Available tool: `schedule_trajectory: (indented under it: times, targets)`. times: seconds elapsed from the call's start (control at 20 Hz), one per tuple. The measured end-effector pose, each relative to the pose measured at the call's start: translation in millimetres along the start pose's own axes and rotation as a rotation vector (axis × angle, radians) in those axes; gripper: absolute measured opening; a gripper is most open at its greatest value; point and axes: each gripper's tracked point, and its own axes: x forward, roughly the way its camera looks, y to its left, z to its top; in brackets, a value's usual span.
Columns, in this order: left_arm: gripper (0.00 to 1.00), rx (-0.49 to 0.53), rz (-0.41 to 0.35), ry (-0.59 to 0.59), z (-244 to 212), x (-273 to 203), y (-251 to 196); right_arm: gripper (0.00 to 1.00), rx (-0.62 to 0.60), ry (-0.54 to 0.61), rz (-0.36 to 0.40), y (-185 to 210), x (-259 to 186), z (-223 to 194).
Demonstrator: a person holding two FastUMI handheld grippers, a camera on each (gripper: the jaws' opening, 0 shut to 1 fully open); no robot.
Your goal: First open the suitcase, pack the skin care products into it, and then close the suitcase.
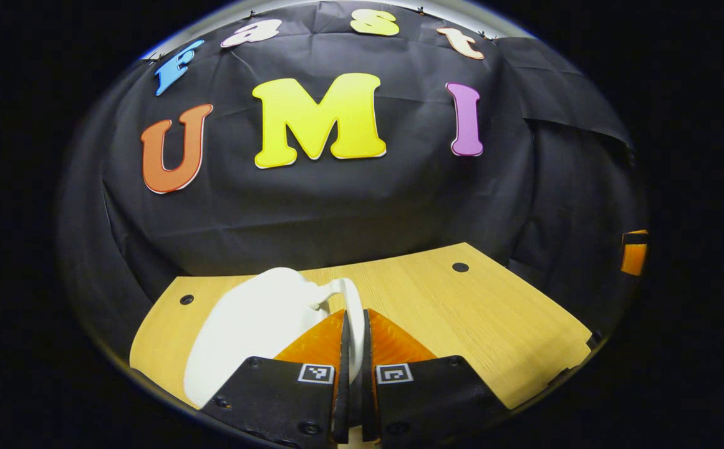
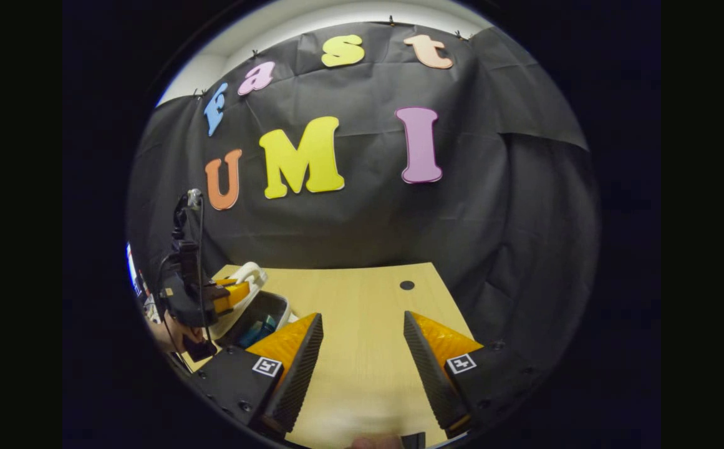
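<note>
Pinched between the left claw (image 1: 353,349) fingers is the thin handle loop of the white suitcase lid (image 1: 255,330); both fingers press on that loop, nearly together, at the bottom of the left gripper view. From the right gripper view, the same claw (image 2: 227,294) sits at the far left of the wooden counter (image 2: 362,324), holding the lid raised and tilted back, so the suitcase tray (image 2: 255,321) lies open beneath it, with something bluish, probably the skin care products (image 2: 262,327), already inside; too small to tell more.

Spread wide and holding nothing, the right claw (image 2: 362,349) hovers over bare counter, well apart from the suitcase, which lies off to its left and a little ahead.

My judgement is that packing is done or nearly so and closing is the step in hand. What matters is that the lid hinges on its far-left side and must swing down toward the tray; the left claw, already on the handle, is the nearer one to do it. A slip from the narrow loop could let the lid drop.
</note>
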Motion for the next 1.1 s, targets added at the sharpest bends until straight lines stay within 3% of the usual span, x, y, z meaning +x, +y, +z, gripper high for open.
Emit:
schedule_trajectory:
  times: [0.4, 1.1]
  targets:
    - [0.11, 0.010, -0.015, 0.142, -56, 32, -42, 0.75, 0.027, 0.088, -0.049, -39, 9, -30]
    - [0.12, 0.019, 0.024, 0.217, -97, 58, -61, 0.77, 0.014, 0.133, -0.043, -66, 30, -33]
